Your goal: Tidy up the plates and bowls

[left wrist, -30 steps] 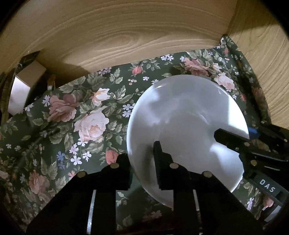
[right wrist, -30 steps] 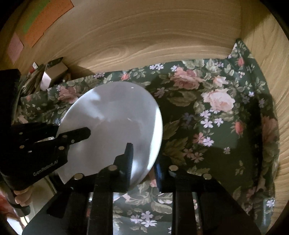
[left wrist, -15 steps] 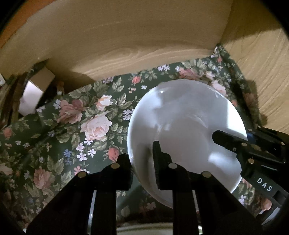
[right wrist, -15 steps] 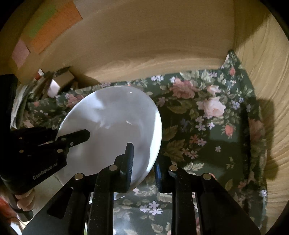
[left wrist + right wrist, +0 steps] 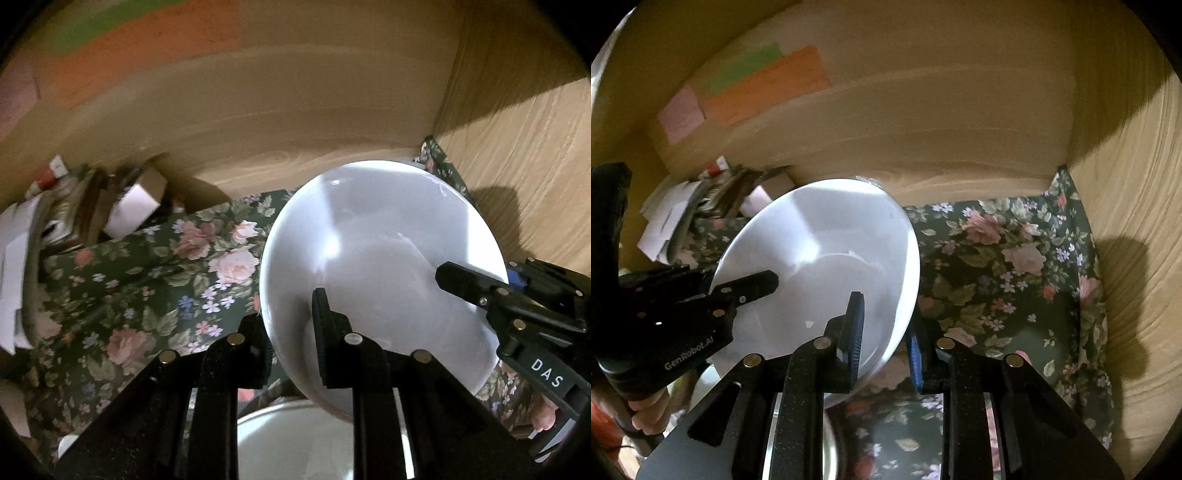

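Left wrist view shows you holding the white plate point(image 5: 380, 266) off the flowered cloth point(image 5: 155, 288), tilted, with your left gripper point(image 5: 291, 332) clamped on its near-left rim, one finger over the face and one behind. Your right gripper point(image 5: 886, 347) does the same on the opposite rim, its blue-padded fingers point(image 5: 855, 332) pinching the edge, so both hands share the one plate. Below it, at the bottom of the left view, the pale rim of a bowl point(image 5: 295, 439) or second dish shows under your fingers; you cannot tell which. As a judgement, the task is in its middle: one plate is lifted and on its way, nothing seen is yet stacked or stored, and the dish below is still to be dealt with. For room, the cloth's right half lies open up to the wooden side wall point(image 5: 1126, 258) and the back wall point(image 5: 960, 140). The far-left corner is crowded with boxes and papers point(image 5: 122, 206), so keep the plate's far rim away from that clutter and from the back wall, which sits close behind it.
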Tool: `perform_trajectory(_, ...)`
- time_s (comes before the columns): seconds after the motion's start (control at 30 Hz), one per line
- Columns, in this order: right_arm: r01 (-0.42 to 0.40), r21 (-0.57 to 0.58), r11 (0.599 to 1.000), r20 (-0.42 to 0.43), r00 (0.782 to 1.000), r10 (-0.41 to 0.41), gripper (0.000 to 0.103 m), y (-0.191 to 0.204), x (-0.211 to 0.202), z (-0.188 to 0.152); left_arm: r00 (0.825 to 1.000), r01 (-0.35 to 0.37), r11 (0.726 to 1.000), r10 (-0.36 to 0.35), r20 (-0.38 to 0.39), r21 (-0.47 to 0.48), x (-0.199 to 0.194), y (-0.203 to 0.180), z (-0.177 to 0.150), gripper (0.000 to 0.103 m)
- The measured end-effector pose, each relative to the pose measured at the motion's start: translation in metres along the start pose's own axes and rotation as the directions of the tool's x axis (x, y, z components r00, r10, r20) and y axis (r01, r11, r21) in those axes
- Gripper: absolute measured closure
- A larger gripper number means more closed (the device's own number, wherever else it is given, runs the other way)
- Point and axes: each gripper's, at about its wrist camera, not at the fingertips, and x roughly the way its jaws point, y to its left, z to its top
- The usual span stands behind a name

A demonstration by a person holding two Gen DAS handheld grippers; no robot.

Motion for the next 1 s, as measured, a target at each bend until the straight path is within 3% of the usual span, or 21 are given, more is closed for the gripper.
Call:
perform_trajectory(0.43, -0.045, -0.080, 0.996, 0.043, 0.998, 0.049, 0.084, 0.056, -0.025, -0.007, 0.995, -0.034, 0.997, 0.040, 0.090, -0.062, -0.062, 0.035, -0.033, 0.084)
perform_trajectory(1.0, -0.137, -0.185, 0.973, 0.043, 0.988, 0.147, 0.084, 0.123, -0.030, -0.022, 0.981, -0.106, 0.981, 0.130, 0.144, -0.159, -0.119, 0.084, -0.094, 0.084)
